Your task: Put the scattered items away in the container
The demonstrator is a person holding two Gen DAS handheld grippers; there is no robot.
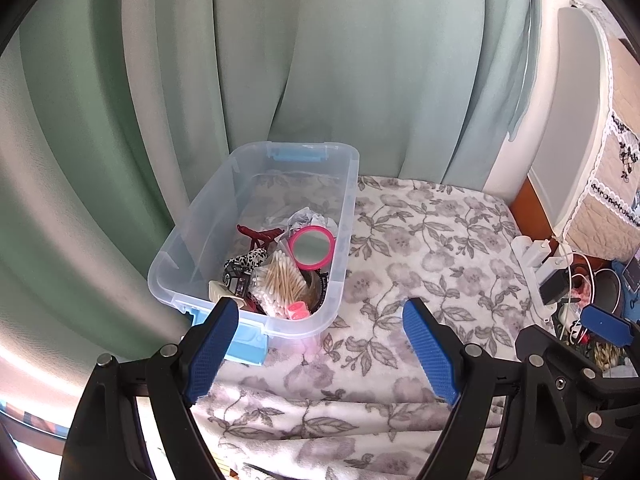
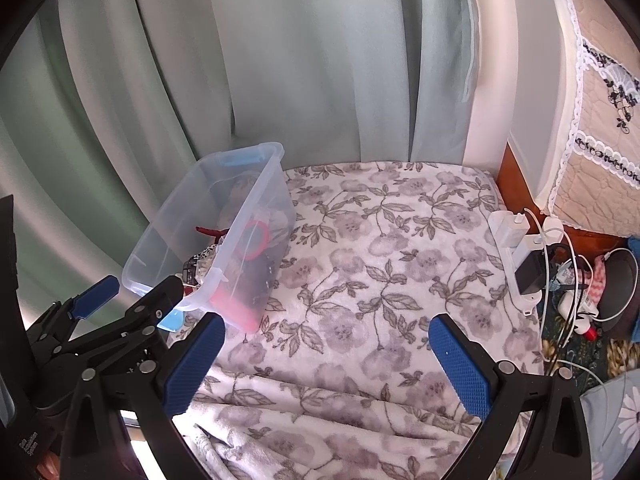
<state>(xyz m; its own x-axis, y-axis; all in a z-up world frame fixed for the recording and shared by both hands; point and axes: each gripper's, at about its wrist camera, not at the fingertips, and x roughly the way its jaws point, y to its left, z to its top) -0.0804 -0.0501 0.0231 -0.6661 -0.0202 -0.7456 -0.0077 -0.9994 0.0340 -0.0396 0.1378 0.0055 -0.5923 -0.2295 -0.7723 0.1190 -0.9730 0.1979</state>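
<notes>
A clear plastic container (image 1: 192, 240) with blue latches stands on the floral blanket (image 1: 420, 248) at the left. Inside lie a pink round mirror (image 1: 312, 246), a bundle of cotton swabs (image 1: 280, 280), a dark red hair claw (image 1: 260, 236), a spotted clip (image 1: 250, 260) and a small pink item (image 1: 298, 312). My left gripper (image 1: 320, 312) is open and empty, just in front of the container's near right corner. My right gripper (image 2: 326, 328) is open and empty over bare blanket, right of the container (image 2: 160, 232). The left gripper's fingers (image 2: 96, 296) show in the right wrist view.
Green curtains (image 1: 320, 60) hang behind the container. A white power strip with chargers and cables (image 2: 532, 256) lies at the blanket's right edge, with clutter beyond it. A white cushion (image 1: 576, 120) and quilted cloth stand at the far right.
</notes>
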